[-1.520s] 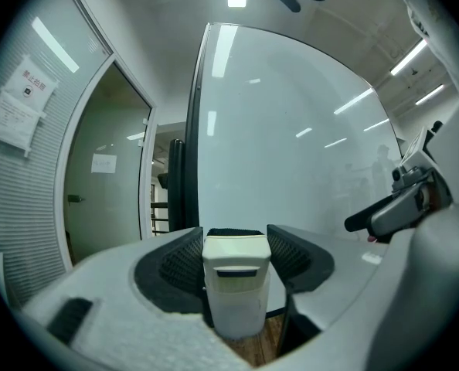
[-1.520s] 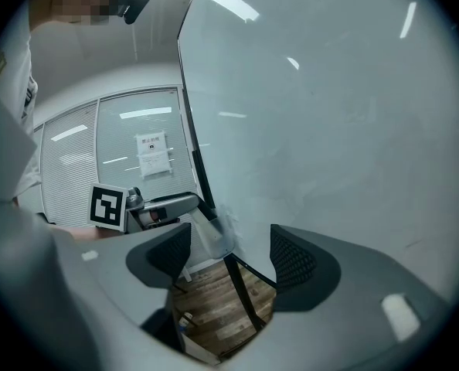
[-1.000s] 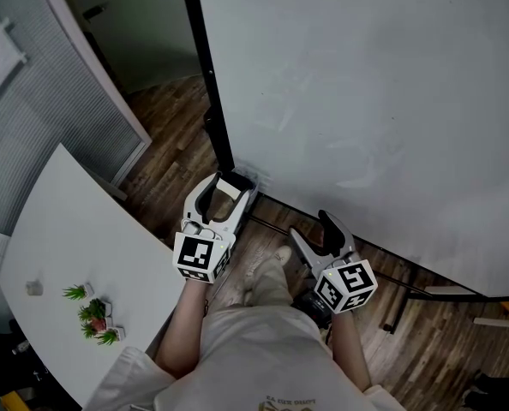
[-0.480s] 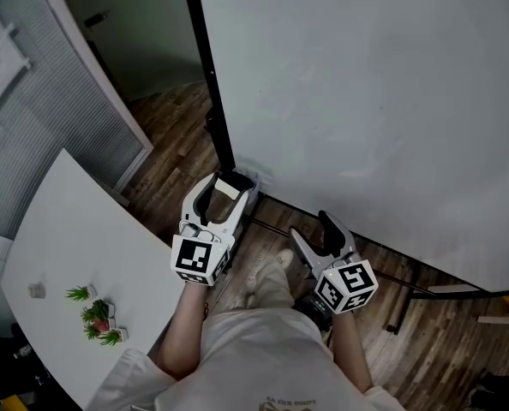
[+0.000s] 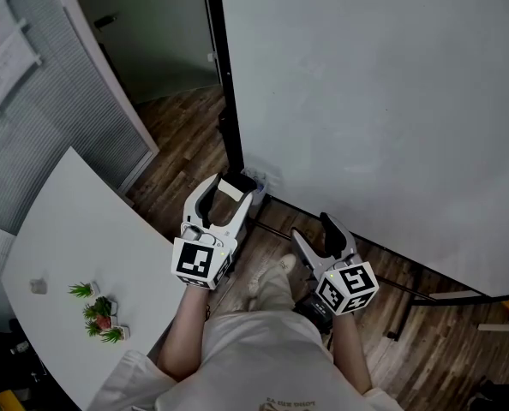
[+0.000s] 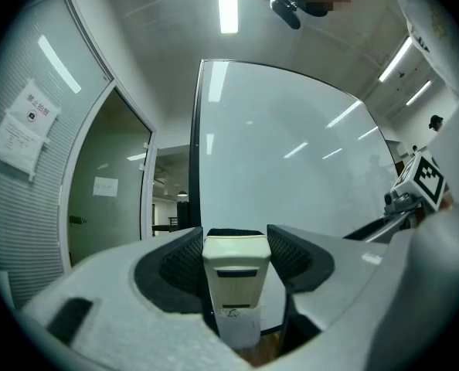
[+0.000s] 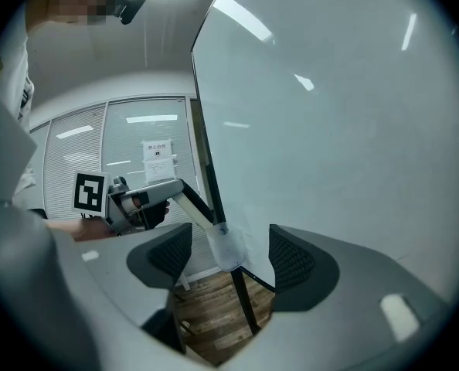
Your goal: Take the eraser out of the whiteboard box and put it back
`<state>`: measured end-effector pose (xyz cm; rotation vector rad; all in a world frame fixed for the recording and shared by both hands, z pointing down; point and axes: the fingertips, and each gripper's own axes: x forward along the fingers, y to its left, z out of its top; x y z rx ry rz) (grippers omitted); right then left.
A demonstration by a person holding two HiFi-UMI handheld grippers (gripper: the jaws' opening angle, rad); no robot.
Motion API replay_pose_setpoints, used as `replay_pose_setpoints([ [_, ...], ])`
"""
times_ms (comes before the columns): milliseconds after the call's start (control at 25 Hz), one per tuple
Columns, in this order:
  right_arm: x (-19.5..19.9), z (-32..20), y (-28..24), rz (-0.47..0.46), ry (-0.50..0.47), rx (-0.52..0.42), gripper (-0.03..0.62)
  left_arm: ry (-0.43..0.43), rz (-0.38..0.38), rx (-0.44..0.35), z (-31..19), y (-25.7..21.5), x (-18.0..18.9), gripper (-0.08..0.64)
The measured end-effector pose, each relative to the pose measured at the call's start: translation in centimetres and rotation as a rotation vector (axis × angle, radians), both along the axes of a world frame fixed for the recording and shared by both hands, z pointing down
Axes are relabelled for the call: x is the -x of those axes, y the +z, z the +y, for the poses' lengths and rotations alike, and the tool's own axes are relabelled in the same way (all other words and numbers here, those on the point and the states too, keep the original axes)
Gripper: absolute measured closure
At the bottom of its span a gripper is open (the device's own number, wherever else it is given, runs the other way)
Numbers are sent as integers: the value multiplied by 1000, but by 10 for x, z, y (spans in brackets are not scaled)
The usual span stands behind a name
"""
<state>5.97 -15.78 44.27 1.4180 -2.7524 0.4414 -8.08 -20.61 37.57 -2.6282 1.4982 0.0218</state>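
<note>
Eraser point(image 6: 232, 265), a cream rectangular plastic block with dark felt, sat clamped between the jaws of the level left gripper point(image 5: 230, 189), at the clear plastic whiteboard box point(image 5: 259, 183). The right gripper point(image 5: 313, 228) pointed nearly level beside it, jaws wide and empty.

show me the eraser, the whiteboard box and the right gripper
eraser point(image 6: 236, 257): left gripper view, its cream front face
whiteboard box point(image 7: 228, 250): right gripper view, its translucent front wall
right gripper point(image 5: 312, 231): head view, midway between its fingertips
</note>
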Motion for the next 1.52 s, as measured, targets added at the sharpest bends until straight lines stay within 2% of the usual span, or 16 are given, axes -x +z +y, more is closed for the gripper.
replay_pose_setpoints([
  [720,1,2,-5,15,15,-16,278,9,14,-3,5,2,4,304],
  [1520,-7,-6,3,23,27,5,278,20,12,24,-9,12,-2,304],
])
